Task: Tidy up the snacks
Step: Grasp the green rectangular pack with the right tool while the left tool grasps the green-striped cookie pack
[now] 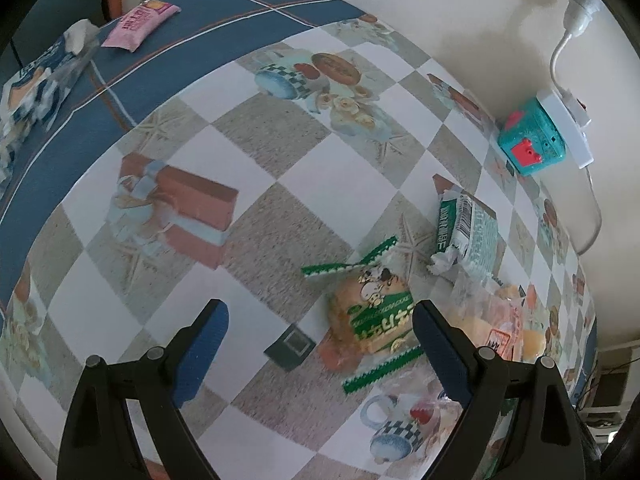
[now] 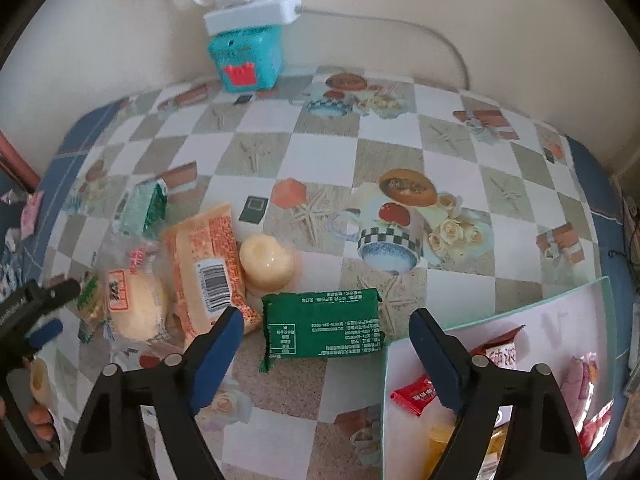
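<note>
My left gripper [image 1: 320, 320] is open and empty above the table, just left of a green-banded bread packet [image 1: 372, 312]. A light green wrapped snack [image 1: 466, 232] lies beyond it and clear bags of buns [image 1: 500, 320] lie to its right. My right gripper [image 2: 326, 326] is open, its jaws either side of a dark green snack packet [image 2: 322, 326] lying flat. Left of it are an orange packet [image 2: 204, 264], a round bun [image 2: 268, 262] and a bagged bun [image 2: 136, 304]. The white box [image 2: 496, 316] at right holds several snacks. The left gripper [image 2: 44, 308] shows at the far left.
A teal toy box [image 2: 246, 58] under a white power strip [image 2: 252, 10] stands against the wall. A pink packet [image 1: 140, 26] and a blue-white bag [image 1: 36, 84] lie on the blue cloth at the far left. A small dark card [image 1: 290, 346] lies on the checkered tablecloth.
</note>
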Tool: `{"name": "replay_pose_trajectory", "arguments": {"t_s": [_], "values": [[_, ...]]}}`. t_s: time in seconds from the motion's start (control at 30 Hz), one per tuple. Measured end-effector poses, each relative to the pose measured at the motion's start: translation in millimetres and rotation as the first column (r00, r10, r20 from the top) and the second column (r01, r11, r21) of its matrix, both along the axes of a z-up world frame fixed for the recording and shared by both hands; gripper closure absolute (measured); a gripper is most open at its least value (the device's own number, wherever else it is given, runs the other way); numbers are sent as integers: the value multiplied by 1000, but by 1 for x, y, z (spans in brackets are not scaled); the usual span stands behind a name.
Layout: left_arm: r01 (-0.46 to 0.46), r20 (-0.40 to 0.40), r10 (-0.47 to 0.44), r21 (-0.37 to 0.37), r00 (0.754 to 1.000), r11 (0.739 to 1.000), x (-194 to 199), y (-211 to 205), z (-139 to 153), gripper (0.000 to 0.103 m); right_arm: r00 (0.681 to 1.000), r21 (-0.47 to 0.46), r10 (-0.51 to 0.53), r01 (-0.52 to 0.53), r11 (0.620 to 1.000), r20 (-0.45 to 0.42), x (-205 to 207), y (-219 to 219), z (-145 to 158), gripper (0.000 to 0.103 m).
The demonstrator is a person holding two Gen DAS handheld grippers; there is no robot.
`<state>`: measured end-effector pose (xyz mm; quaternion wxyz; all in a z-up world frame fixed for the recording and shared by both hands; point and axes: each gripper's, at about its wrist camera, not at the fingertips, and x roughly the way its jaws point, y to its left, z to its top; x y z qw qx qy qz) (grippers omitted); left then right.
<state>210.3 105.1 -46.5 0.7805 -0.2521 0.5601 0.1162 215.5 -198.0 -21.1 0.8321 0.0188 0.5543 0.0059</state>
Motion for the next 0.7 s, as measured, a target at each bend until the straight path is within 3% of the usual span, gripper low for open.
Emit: {"name": "replay_pose_trajectory", "arguments": {"t_s": [0.4,0.7], "values": [[37,0,-37,24,999,999,19,-15,-8,10,994,-71,83,-88,994,-76,14,10,-20,18],[63,-8,-63,69,998,996,24,-23,-10,10,991,-77,100,-107,991,-86,18,15,-28,26]]}}
